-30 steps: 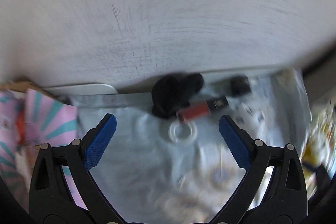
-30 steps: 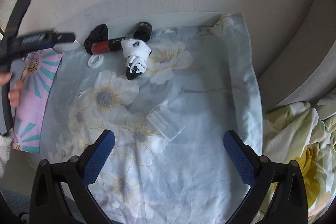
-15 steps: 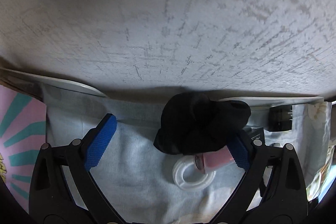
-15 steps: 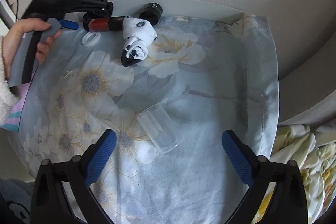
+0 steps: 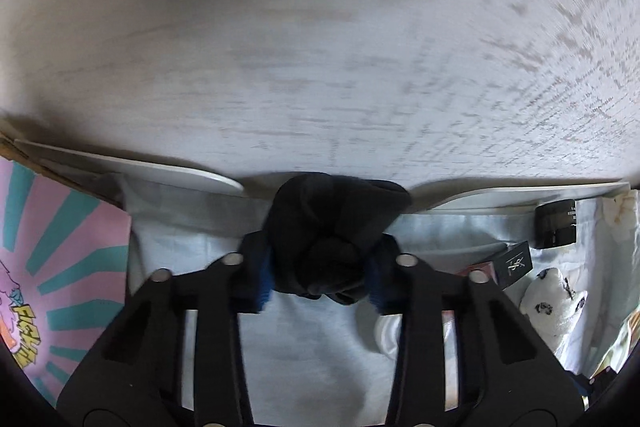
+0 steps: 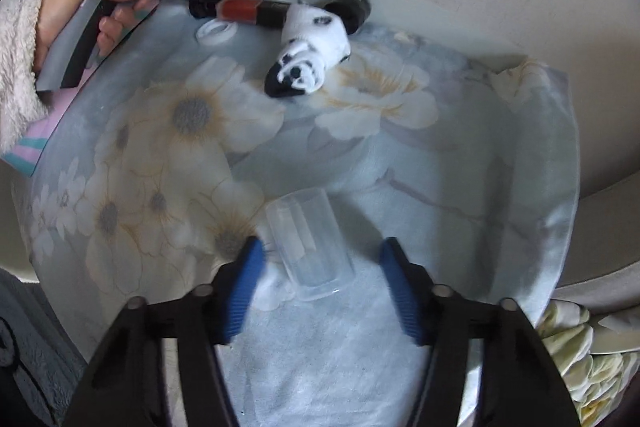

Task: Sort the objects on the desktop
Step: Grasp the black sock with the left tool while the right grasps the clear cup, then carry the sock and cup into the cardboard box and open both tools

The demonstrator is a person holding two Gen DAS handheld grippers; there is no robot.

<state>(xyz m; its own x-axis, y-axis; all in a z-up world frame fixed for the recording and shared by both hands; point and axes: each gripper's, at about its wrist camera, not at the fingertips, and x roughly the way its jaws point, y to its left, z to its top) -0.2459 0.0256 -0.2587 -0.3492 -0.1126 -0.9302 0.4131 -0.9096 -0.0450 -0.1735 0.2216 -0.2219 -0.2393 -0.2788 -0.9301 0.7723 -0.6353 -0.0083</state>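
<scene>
Now we have two pickups going at once. Left tongs (image 5: 322, 277) have just been closing and the blue pads (image 5: 264, 285) squeeze the black sock (image 5: 328, 227) from both sides, low centre of the left view. Right tongs (image 6: 320, 285) have just been closing too, now narrow but not pinching: the clear cup (image 6: 310, 247) lies on its side between them, left pad touching or nearly touching it, right pad still apart.

How we'd do it well, as we judge it:
- Left: sock bundle is soft, so bite deep into the knot and lift straight up; the white ring (image 6: 214, 31) and red tube (image 6: 240, 9) sit just beside it and could get dragged along.
- Right: centre the cup before closing, since it leans off to the left side; squeeze across the wall gently, as thin plastic may flex or skid on the floral cloth (image 6: 460, 155).

Looks: sock is a balled matte black lump at the cloth's far edge, against the wall. Cup is transparent, cylindrical, rim towards the lower right, low centre of the right view. A white spotted sock (image 6: 312, 47) lies upper centre.
</scene>
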